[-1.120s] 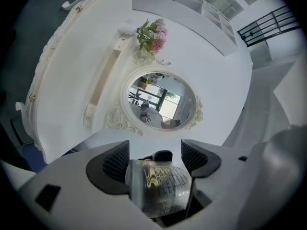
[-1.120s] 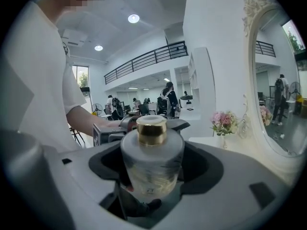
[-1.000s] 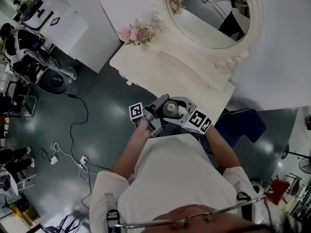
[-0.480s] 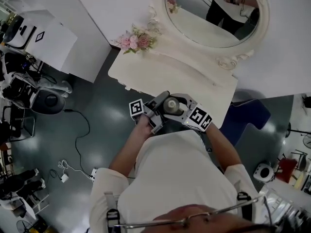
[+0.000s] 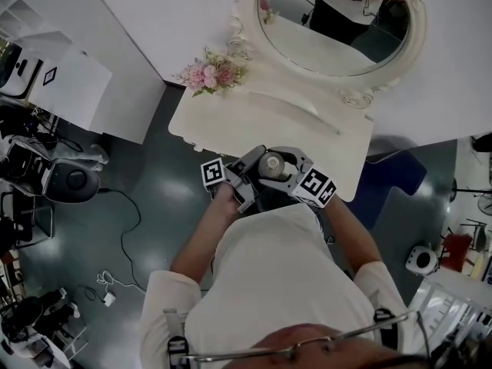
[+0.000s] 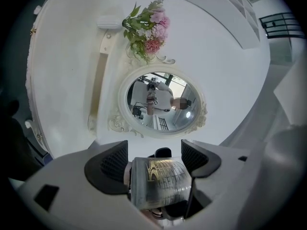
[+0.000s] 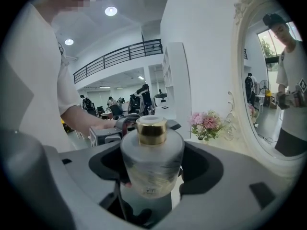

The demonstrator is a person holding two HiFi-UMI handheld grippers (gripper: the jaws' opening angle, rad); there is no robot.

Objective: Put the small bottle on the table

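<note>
Facing each other at the table edge, the left hand-held gripper and right hand-held gripper are sharing the small bottle. Left jaws are pinching it, mirror ahead. Right jaws, spread wide, are clamping its upright body, flowers beyond.

Only the cap of the bottle shows at the head view's centre. The mirror runs off the top edge, its reflections too small to read.

One bottle, one table, one mirror, one bouquet (pink).
</note>
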